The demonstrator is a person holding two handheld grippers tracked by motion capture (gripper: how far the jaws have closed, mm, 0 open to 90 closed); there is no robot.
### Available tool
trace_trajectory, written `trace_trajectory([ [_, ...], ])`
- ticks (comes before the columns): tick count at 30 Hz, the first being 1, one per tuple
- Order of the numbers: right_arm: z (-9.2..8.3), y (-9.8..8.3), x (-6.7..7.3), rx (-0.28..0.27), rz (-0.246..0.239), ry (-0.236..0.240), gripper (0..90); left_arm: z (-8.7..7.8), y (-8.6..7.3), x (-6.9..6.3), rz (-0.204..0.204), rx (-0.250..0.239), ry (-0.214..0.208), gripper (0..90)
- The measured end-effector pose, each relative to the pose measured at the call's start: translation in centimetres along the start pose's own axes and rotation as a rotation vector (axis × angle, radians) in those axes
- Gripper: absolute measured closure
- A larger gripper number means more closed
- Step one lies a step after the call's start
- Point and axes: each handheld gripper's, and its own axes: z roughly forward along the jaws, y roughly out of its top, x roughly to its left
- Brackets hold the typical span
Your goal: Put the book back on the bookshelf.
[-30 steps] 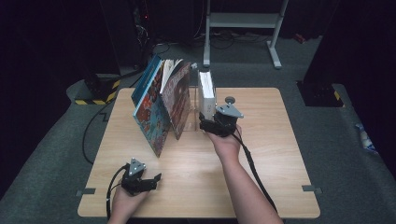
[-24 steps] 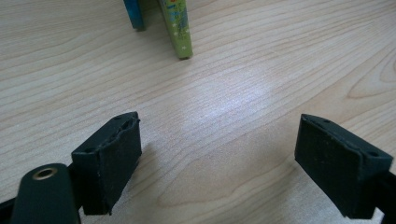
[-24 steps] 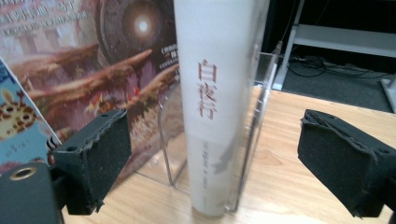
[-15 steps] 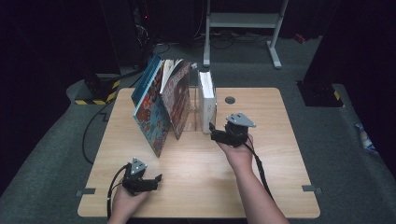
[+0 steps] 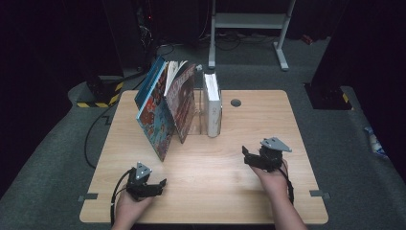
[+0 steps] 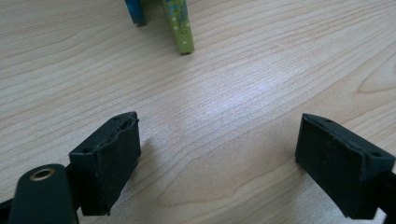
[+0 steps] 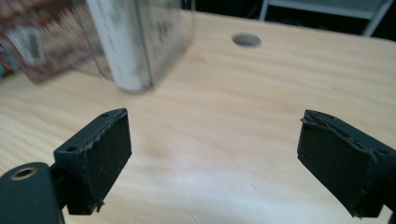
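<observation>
Now that the right hand-held gripper [image 5: 246,156] has withdrawn, jaws released and empty, the white hardcover book [image 5: 213,103] stands shelved ahead; the left hand-held gripper [image 5: 160,184] also rests released.

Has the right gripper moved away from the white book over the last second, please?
Yes. The right gripper has pulled back from the white book toward the person's edge of the table, jaws open and empty.
</observation>
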Motion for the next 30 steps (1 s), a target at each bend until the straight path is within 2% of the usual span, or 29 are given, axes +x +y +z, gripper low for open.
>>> trace_trajectory([
  [4,-1.1,-2.2,-1.6,0.042,0.001,-0.013,9.5,0.0,0.0,0.0,0.008,0.002,0.002,14.1],
  [7,-1.6,-4.1,-2.6,0.090,-0.020,-0.020,9.5,0.0,0.0,0.0,0.010,0.001,0.002,14.1],
  [13,-2.1,-6.9,-3.5,0.240,-0.038,-0.015,10.6,0.0,0.0,0.0,0.007,0.003,0.004,14.2],
  [14,-2.1,-7.1,-3.6,0.270,-0.024,-0.009,10.3,0.0,0.0,0.0,0.005,0.003,0.005,14.2],
  [15,-2.2,-7.1,-3.7,0.274,-0.006,-0.004,11.3,0.0,0.0,0.0,0.005,0.001,0.006,14.2],
  [21,-2.2,-7.2,-3.8,0.274,-0.002,-0.008,11.0,0.0,0.0,-0.1,0.001,-0.002,0.009,14.3],
  [26,-2.2,-7.1,-3.8,0.276,0.026,-0.062,9.9,0.0,0.0,-0.1,-0.001,-0.003,0.009,14.7],
  [30,-2.2,-7.2,-3.9,0.276,0.037,-0.063,9.9,0.0,0.0,-0.1,-0.001,-0.002,0.008,14.7],
])
